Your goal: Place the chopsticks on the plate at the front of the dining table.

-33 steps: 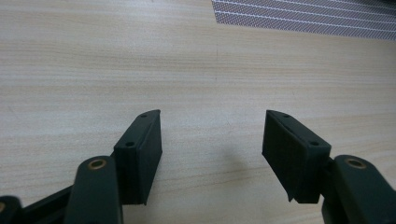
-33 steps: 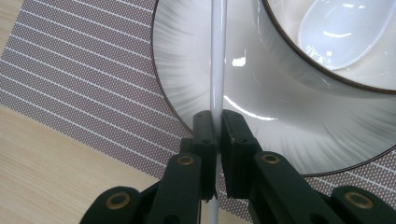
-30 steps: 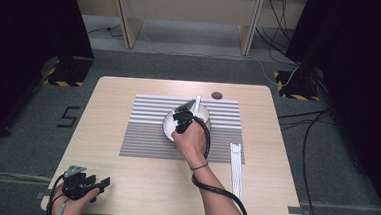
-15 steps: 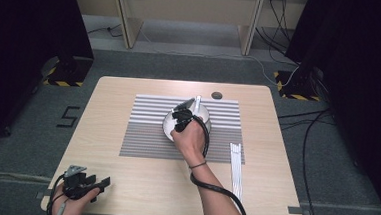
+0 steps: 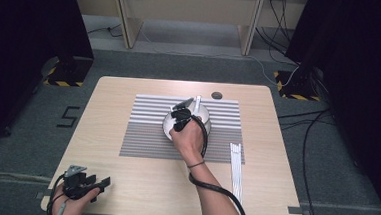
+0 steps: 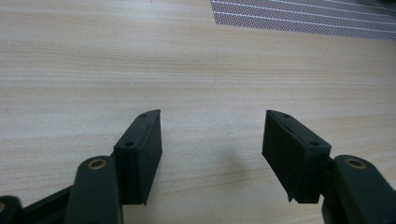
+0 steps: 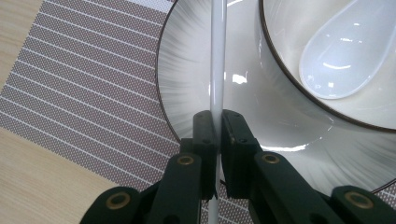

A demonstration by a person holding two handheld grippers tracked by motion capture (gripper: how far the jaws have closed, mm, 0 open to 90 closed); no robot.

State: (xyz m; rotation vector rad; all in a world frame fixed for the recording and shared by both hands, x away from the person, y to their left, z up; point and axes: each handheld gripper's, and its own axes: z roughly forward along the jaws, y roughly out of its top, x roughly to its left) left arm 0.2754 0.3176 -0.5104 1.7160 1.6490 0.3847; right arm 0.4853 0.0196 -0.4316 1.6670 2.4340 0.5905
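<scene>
Chopstick (image 7: 217, 60), white and slim, is pinched between our right gripper (image 7: 218, 135) jaws above the plate (image 7: 187, 79) on the striped mat (image 5: 146, 135) at mid-counter (image 5: 114, 98). Inside the bowl (image 7: 280, 56) on that plate lies a white spoon (image 7: 345, 56). More chopsticks (image 5: 236, 165) lie beside the mat's right edge. Our left gripper (image 6: 212, 140) rests spread at the counter's near left corner, holding nothing.

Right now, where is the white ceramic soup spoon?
In the right gripper view, the white ceramic soup spoon lies inside the white bowl, right of the thin white stick.
</scene>
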